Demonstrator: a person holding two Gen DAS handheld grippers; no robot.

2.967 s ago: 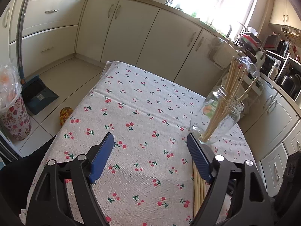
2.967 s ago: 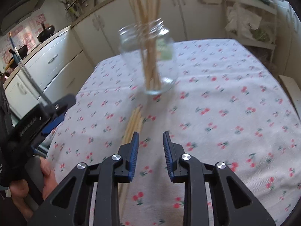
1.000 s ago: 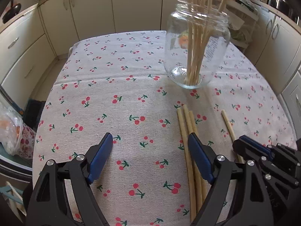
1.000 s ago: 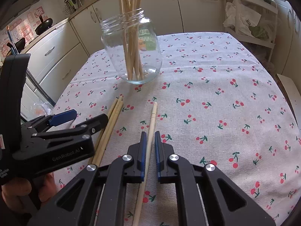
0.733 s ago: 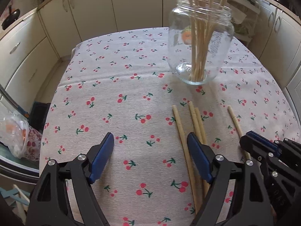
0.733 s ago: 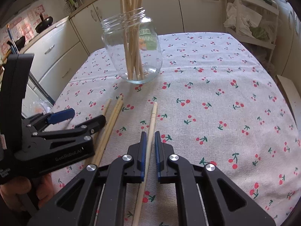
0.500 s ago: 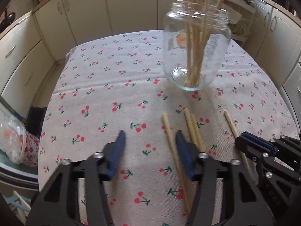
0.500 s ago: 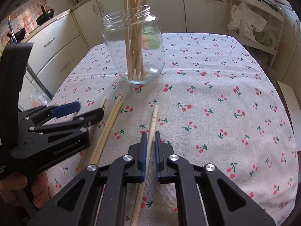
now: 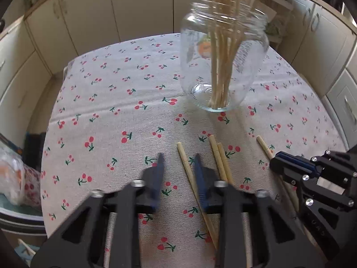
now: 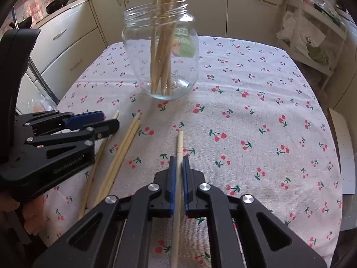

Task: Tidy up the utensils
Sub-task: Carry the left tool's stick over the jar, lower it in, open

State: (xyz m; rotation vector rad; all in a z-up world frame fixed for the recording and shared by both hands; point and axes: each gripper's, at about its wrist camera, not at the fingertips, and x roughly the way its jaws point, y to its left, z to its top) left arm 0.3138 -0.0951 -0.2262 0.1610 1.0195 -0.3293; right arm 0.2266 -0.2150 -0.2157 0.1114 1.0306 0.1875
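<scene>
Right gripper around pale, slender, straight chopstick.

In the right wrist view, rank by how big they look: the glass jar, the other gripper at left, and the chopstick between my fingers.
1. The left gripper, though it is closest to the lens, so this is unsure.
2. The glass jar.
3. The chopstick, long but by far the thinnest.

Cherry-print tablecloth with upright glass jar and loose chopsticks beside it.
</scene>
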